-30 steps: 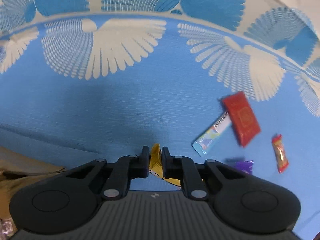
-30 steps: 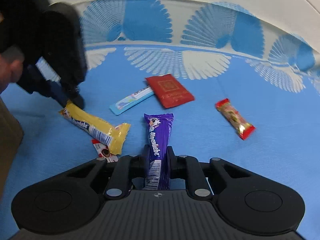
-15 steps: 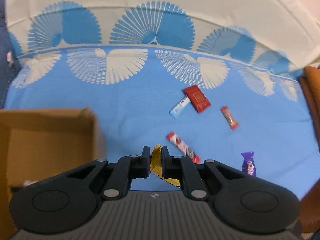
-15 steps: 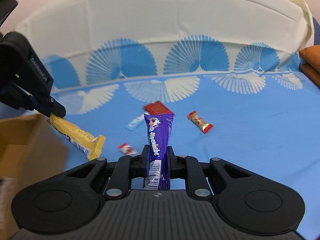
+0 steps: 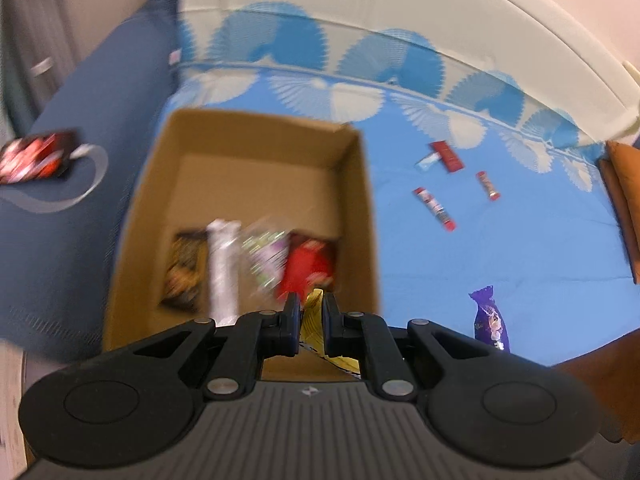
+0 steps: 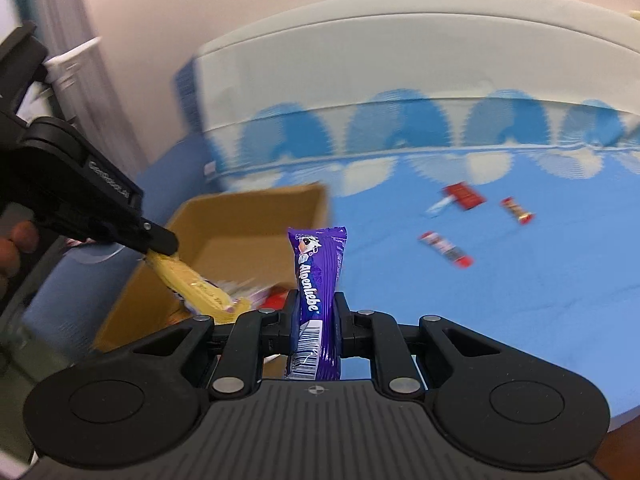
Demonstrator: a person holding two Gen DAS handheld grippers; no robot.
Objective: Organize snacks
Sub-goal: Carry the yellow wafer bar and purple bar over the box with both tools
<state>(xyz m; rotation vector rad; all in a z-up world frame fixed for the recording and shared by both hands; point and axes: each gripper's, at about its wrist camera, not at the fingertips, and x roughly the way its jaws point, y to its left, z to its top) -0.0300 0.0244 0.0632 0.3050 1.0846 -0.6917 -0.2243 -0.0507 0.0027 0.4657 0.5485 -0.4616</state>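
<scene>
Left wrist view: my left gripper (image 5: pixel 311 314) is clamped narrow on a yellow snack bar (image 5: pixel 316 322), only the wrapper's edge showing between the jaws at lower centre of frame. The cardboard box (image 5: pixel 362 208) fills the centre-left, directly ahead of and below the jaws, its long axis running from bottom toward upper centre. Several packets already lie at its near end, blurred: a red packet (image 5: pixel 306 270), a silver one (image 5: pixel 222 268), a dark one (image 5: pixel 184 268).

Right wrist view: my right gripper (image 6: pixel 316 316) is closed on a purple Alpenliebe bar (image 6: pixel 318 276), standing upright out of the jaws at centre. The box sits left of centre here; the yellow bar hangs slantwise over its opening from the left gripper at the left edge.

Judgement: left is the nearer hand, already over the opening; the right has to travel leftward in frame to clear the box's right wall.

Remaining on the blue cloth (image 5: pixel 440 280), upper right: four small snacks, well apart from the box.
</scene>
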